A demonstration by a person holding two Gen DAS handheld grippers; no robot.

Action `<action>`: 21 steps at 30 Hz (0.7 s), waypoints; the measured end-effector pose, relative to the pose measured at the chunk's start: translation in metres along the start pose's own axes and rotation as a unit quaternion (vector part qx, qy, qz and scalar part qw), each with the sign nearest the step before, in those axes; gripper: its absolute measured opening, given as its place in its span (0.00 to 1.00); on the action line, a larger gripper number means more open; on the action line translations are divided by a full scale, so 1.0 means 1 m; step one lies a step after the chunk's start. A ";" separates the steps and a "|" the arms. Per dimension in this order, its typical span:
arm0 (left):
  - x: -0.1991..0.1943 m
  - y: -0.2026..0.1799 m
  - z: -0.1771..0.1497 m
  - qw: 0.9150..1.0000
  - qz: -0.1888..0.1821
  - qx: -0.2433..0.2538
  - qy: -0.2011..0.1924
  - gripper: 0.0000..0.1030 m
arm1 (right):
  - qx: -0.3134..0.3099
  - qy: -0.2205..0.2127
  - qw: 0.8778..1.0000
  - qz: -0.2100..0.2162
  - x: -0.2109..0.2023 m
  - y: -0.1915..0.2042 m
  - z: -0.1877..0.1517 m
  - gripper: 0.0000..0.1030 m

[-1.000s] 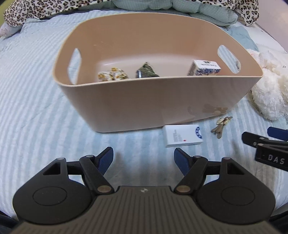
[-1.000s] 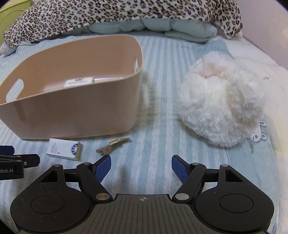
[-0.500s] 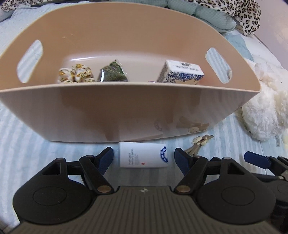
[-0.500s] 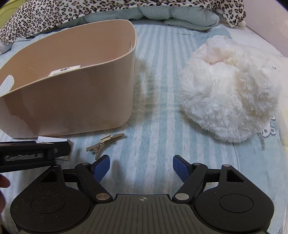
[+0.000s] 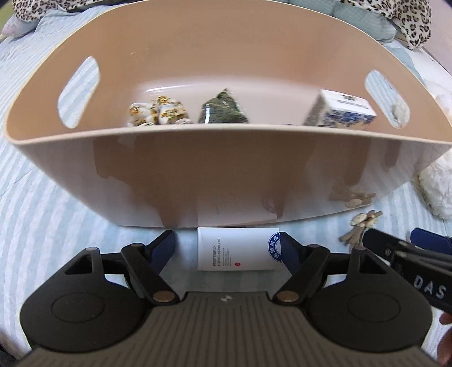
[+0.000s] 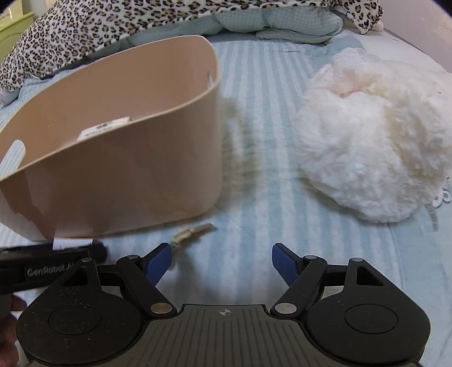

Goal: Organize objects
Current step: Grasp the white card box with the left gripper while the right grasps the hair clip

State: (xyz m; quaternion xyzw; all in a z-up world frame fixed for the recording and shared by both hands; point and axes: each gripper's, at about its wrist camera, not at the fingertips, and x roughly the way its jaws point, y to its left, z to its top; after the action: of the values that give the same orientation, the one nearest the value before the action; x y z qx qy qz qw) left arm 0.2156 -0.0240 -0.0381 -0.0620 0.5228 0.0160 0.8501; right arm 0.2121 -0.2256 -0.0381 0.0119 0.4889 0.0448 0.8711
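A beige plastic basket [image 5: 226,175] stands on the striped bed; it also shows in the right wrist view [image 6: 118,180]. Inside lie a floral scrunchie [image 5: 156,113], a dark green packet [image 5: 223,108] and a blue-and-white box [image 5: 340,113]. A flat white box [image 5: 237,248] lies on the bed against the basket's near wall, between the open fingers of my left gripper [image 5: 226,249]. A beige hair clip [image 6: 192,230] lies just ahead of my open, empty right gripper [image 6: 221,261]; it also shows in the left wrist view [image 5: 361,225].
A white fluffy plush [image 6: 373,146] lies to the right of the basket. A leopard-print blanket [image 6: 113,31] and pale green pillows [image 6: 271,25] are heaped at the back. The left gripper's body [image 6: 50,268] crosses the right view's lower left.
My left gripper has moved forward and down so its open fingers now flank the flat white box. My right gripper has moved forward towards the hair clip.
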 end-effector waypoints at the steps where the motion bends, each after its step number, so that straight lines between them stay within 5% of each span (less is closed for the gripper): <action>1: 0.000 0.002 0.000 1.000 0.006 0.000 -0.001 0.77 | 0.001 -0.002 1.000 0.001 0.003 0.003 0.001 0.77; 21: -0.004 0.030 -0.003 1.000 -0.009 0.016 0.003 0.77 | 0.015 -0.003 0.999 0.035 0.014 0.019 0.009 0.77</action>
State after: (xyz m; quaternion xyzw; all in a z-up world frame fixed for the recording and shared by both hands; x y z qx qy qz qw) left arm 0.2086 0.0059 -0.0383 -0.0532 0.5246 -0.0007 0.8497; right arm 0.2257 -0.2052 -0.0438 0.0422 0.4866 0.0678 0.8700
